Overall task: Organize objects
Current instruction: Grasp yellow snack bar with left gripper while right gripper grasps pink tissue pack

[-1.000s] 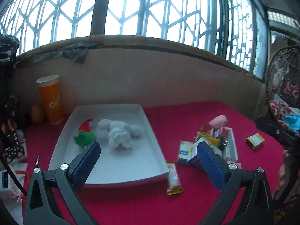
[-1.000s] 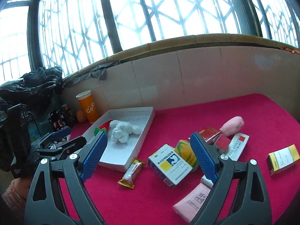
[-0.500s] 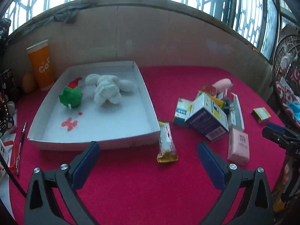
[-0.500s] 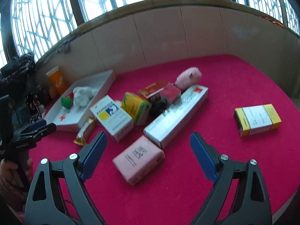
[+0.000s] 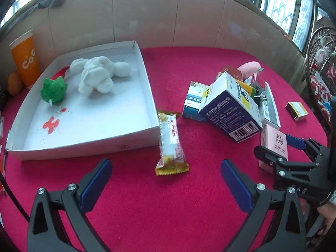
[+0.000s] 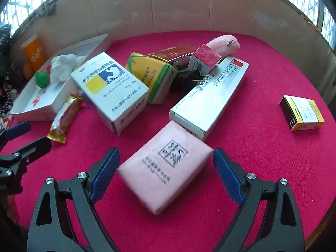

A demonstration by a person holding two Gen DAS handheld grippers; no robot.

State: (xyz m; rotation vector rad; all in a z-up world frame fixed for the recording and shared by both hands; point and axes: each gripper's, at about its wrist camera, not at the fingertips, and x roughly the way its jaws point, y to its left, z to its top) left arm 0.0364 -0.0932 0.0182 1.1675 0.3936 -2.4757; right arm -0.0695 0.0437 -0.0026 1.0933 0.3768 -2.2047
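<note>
My left gripper (image 5: 166,169) is open just above the red cloth, with the lower end of a yellow-and-white snack bar (image 5: 171,140) between its fingertips, untouched. The bar lies against the front right corner of the white tray (image 5: 84,140), which holds a white plush toy (image 5: 98,75) and a green toy (image 5: 53,88). My right gripper (image 6: 166,155) is open around a pink pack (image 6: 166,168) lying flat; the blue pads stand close beside its two corners without pressing it. In the left wrist view the right gripper (image 5: 294,153) shows over the pink pack (image 5: 273,145).
Behind the pink pack lies a heap: a blue-and-white medicine box (image 6: 111,86), a yellow-green pack (image 6: 151,73), a long white sealant box (image 6: 210,92), a black plug (image 6: 187,77), red boxes and a pink plush (image 6: 224,44). A yellow-black box (image 6: 302,113) sits alone at right. An orange cup (image 5: 25,61) stands left of the tray.
Both grippers have tipped downward and sunk toward the table. The right one came down around the pink pack, the left one over the snack bar. Both stayed open.
</note>
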